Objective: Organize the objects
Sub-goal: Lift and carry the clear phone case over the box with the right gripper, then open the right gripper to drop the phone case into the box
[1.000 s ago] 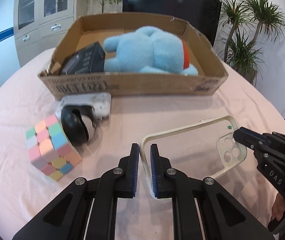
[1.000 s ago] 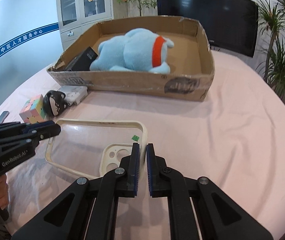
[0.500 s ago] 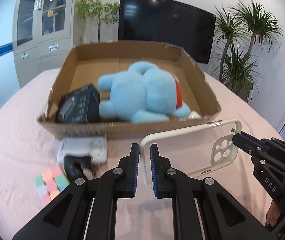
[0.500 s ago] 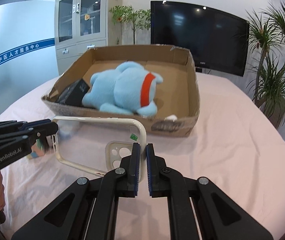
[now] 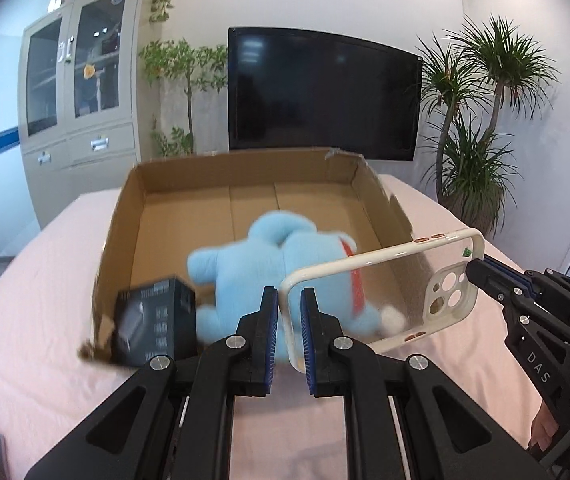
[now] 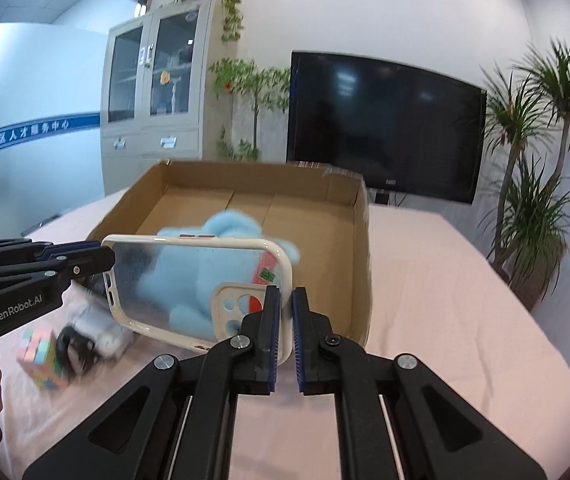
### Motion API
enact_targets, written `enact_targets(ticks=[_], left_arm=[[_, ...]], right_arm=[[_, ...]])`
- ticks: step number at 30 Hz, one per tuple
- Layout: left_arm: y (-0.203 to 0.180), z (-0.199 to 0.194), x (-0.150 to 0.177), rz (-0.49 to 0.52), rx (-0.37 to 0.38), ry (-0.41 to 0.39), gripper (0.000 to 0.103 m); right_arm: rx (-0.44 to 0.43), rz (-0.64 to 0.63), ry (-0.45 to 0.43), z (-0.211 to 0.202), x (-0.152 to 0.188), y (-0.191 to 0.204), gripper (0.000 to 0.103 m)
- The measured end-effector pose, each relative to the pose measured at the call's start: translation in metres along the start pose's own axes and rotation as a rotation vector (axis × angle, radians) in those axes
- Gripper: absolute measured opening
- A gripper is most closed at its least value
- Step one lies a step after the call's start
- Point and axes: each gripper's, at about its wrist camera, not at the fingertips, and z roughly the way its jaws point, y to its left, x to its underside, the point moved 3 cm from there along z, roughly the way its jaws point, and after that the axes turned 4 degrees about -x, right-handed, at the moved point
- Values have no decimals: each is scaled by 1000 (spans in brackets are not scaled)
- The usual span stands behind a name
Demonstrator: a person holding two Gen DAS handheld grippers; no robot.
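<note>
1. The phone case (image 5: 381,292) hangs above the cardboard box's (image 5: 125,240) near wall.
2. Left gripper (image 5: 287,320) and right gripper (image 6: 285,320) pinch opposite ends.
3. Light, springy, likely slippery: grip the rims.

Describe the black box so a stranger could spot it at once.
Find the big open cardboard box on the pink-covered table. In its near left corner, beside the light blue plush toy, sits the small black box with pale print; it is the only dark, hard-edged thing in there.
</note>
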Motion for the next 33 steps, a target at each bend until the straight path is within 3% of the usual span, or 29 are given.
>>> enact_targets(ticks=[10,16,26,30,33], left_arm=[[1,44,-80,51,-9,-27,9],[10,96,-123,67,-28,-12,9],[42,204,-116,-28,-78,94,9],[59,209,-107,-88,-86,102,9],[75,194,-112,-97,-134,75,17]], right_arm=[[24,27,-80,47,-56,-25,5],[29,41,-87,90,-81,-33,5],[39,13,-13,176,-74,-28,5],[17,-2,20,189,-69,-18,7],[11,62,8,180,-72,-21,16]])
